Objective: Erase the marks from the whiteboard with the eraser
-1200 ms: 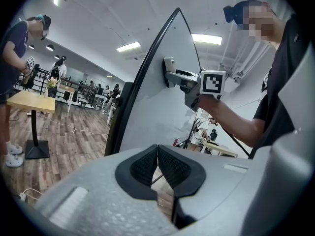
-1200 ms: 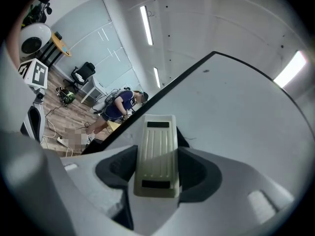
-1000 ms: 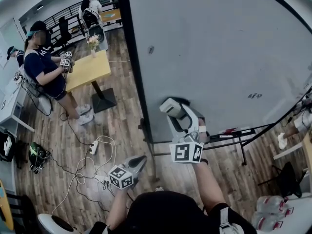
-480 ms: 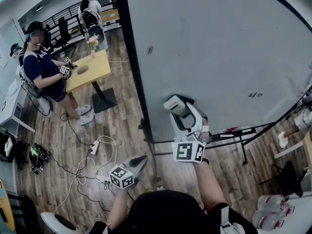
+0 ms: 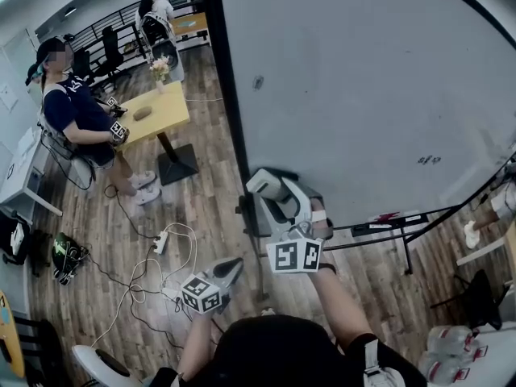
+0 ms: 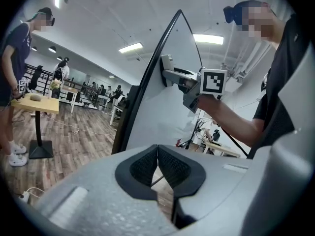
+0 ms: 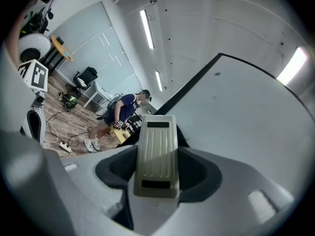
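Room: wooden floor (image 5: 193, 208), with a person (image 5: 76, 115) standing at a yellow surface (image 5: 157, 113) on the far left.
Whiteboard (image 5: 363, 79): large and upright, with a dark frame.
Right gripper (image 7: 156, 173): raised at the whiteboard's lower left corner, jaws pinching the eraser (image 7: 156, 149).
Left gripper (image 6: 157, 163): held low over the floor, jaws pressed together with nothing between them.
Eraser: pale and ribbed, sticking out past the jaws close to the board face; I cannot tell whether it touches.
Marks (image 5: 429, 160): small dark scribble near the whiteboard's right edge.
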Action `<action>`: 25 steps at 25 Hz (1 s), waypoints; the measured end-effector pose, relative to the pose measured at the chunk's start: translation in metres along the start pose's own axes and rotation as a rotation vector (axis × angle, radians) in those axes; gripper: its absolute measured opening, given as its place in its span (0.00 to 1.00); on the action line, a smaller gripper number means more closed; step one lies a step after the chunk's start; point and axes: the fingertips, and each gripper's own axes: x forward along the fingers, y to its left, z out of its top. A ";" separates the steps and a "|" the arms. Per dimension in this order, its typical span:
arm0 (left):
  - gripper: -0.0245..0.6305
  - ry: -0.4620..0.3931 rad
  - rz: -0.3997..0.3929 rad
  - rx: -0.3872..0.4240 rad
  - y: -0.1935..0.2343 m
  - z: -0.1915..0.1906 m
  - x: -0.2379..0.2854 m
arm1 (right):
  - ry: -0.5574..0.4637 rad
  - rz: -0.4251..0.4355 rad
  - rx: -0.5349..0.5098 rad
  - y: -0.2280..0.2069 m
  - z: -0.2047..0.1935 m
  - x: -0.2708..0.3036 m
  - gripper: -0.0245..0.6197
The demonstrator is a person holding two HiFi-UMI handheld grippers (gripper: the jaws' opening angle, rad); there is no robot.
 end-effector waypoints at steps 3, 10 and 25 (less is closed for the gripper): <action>0.06 -0.002 0.007 -0.003 0.002 -0.001 -0.003 | -0.010 0.022 0.016 0.004 0.002 0.001 0.43; 0.06 0.002 -0.009 0.002 -0.004 -0.001 0.000 | -0.004 0.090 0.025 0.022 -0.003 0.002 0.43; 0.06 -0.011 -0.001 0.002 -0.018 -0.002 -0.002 | 0.040 0.244 0.125 0.060 -0.033 -0.024 0.44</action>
